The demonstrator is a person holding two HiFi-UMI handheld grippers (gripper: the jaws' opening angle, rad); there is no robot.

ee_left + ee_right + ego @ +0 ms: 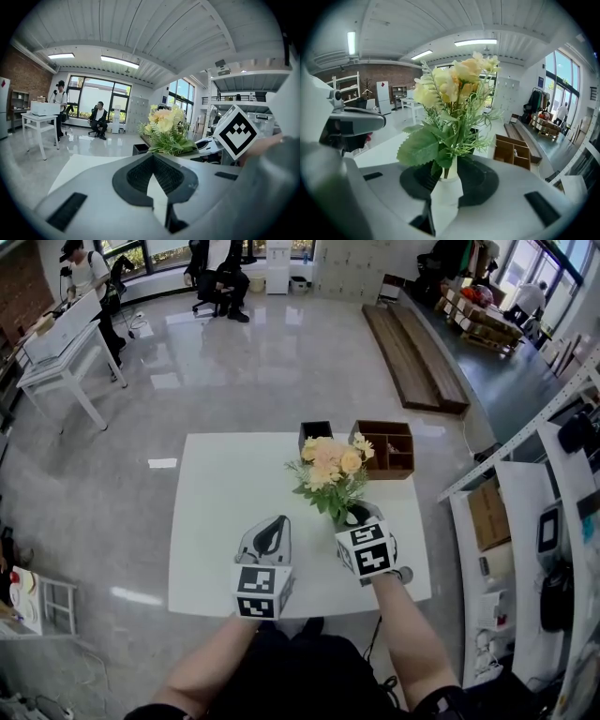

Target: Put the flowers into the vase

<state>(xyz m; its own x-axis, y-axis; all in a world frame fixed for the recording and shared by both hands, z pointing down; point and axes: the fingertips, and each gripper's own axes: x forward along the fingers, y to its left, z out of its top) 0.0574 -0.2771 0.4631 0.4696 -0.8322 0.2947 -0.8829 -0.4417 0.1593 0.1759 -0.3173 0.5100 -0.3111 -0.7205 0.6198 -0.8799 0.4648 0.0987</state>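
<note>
A large room with a glossy grey floor (234,362); at its centre stands a white rectangular counter (216,521). At the far edge of the counter sit a small black open-topped box (316,430) and, just beside it on the right, a brown wooden compartmented box (384,448). The bunch of pale yellow and peach artificial flowers with green leaves (330,465) stands upright, its stems set in the narrow neck of a white vase (449,176), right of the counter's middle. From the head view the vase is hidden beneath the foliage. The right claw (358,519) is released: its jaws are parted to either side of the vase's neck, with the leaves just above them. The left claw (279,521) is clenched on nothing, its tips meeting; it hovers over bare counter, near the bunch and to its left.
</note>
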